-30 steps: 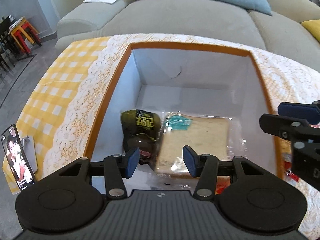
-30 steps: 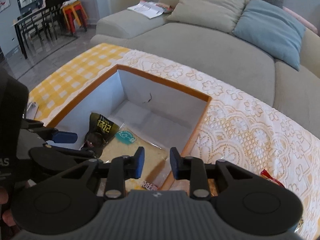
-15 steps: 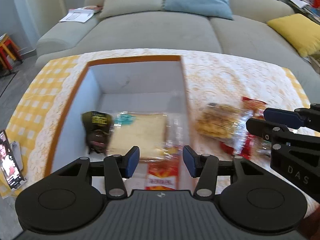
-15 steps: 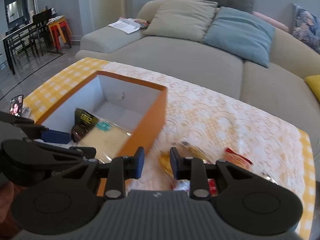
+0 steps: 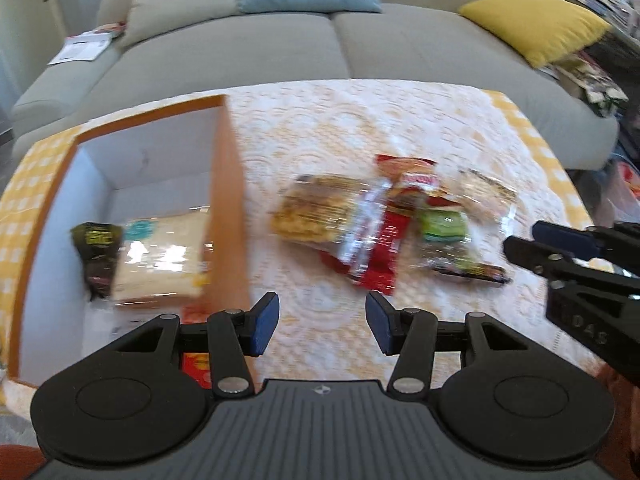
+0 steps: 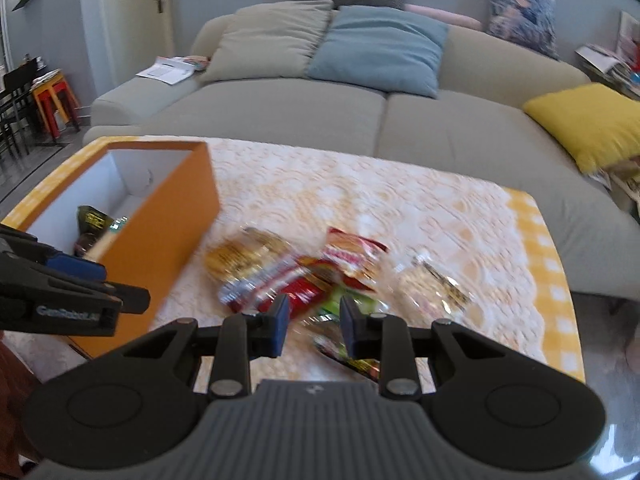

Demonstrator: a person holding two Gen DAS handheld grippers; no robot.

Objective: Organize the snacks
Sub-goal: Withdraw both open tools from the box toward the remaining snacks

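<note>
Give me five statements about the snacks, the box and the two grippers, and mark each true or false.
1. The orange box already holds a bread pack and a dark packet. True.
2. The left gripper is clamped on a snack. False: nothing lies between its fingers.
3. Several snack packets lie loose on the lace tablecloth beside the box. True.
4. The yellow cushion sits inside the box. False: it is on the sofa.
5. The right gripper holds the box's rim. False: it is apart from the box, with nothing gripped.
</note>
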